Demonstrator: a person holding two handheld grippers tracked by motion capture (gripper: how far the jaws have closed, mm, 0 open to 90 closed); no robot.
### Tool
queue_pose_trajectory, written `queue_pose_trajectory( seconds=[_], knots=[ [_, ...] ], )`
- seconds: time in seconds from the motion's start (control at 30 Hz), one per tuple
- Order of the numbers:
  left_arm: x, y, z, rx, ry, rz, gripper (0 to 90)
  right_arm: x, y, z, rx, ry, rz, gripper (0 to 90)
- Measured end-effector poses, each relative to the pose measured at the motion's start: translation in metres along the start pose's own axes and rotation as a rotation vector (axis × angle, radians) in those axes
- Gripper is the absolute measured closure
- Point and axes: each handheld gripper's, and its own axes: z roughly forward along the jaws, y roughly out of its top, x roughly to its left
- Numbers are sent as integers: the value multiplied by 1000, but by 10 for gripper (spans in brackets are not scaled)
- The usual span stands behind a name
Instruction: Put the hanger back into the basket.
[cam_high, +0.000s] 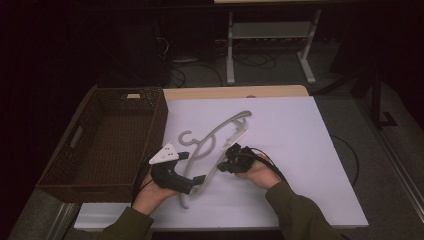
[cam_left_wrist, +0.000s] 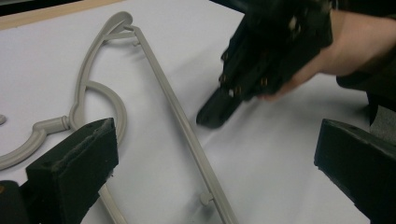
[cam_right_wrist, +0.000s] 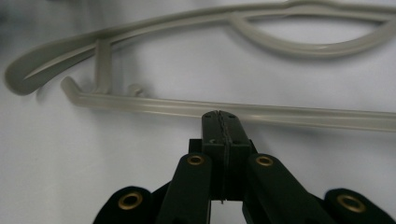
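Jaws of the left gripper (cam_high: 196, 181) stand wide apart near the worktop's (cam_high: 310, 165) front edge, straddling the lower end of the grey hanger (cam_left_wrist: 184, 126) without pinching it. Just beyond, the right gripper (cam_right_wrist: 220, 117) has its jaws pressed together on nothing, tip at the hanger's straight bar, touching or just short of it. The hanger lies flat on the white sheet toward the worktop's left half, hook pointing at the wicker basket (cam_high: 100, 145) along the left edge. Likely risk: the closed right tip nudges the light bar sideways, so the left jaws close on air or catch one thin rail and the hanger pivots.
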Motion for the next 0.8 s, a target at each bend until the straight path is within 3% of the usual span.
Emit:
queue_pose_trajectory(
  seconds=[0.07, 0.17, 0.3, 0.4, 0.43, 0.47, 0.53, 0.7, 0.8],
  knots=[
    [0, 0, 0, 2, 0, 4, 0, -9, -1, -9, -23, -31, 15, 897],
    [-1, 1, 1, 0, -1, 2, 0, -27, 0, -23, -66, -86, 81, 896],
    [-1, 1, 1, 0, -4, 3, 0, -60, 3, -35, -129, -170, 159, 897],
    [-2, 0, 2, 1, -5, -6, 0, -81, 9, -37, -151, -238, 212, 897],
    [-2, 0, 2, 1, -5, -6, 0, -81, 9, -37, -151, -238, 212, 897],
    [-1, 0, 2, 5, -8, 2, 0, -95, 13, -35, -159, -284, 226, 897],
    [-1, 0, 2, 5, -6, 4, 0, -107, 16, -31, -154, -320, 238, 898],
    [-1, 0, 2, 4, -8, 7, 0, -128, 21, -16, -147, -326, 276, 898],
    [0, 0, 2, 5, -8, 3, 0, -134, 24, -6, -113, -325, 279, 898]
  ],
)
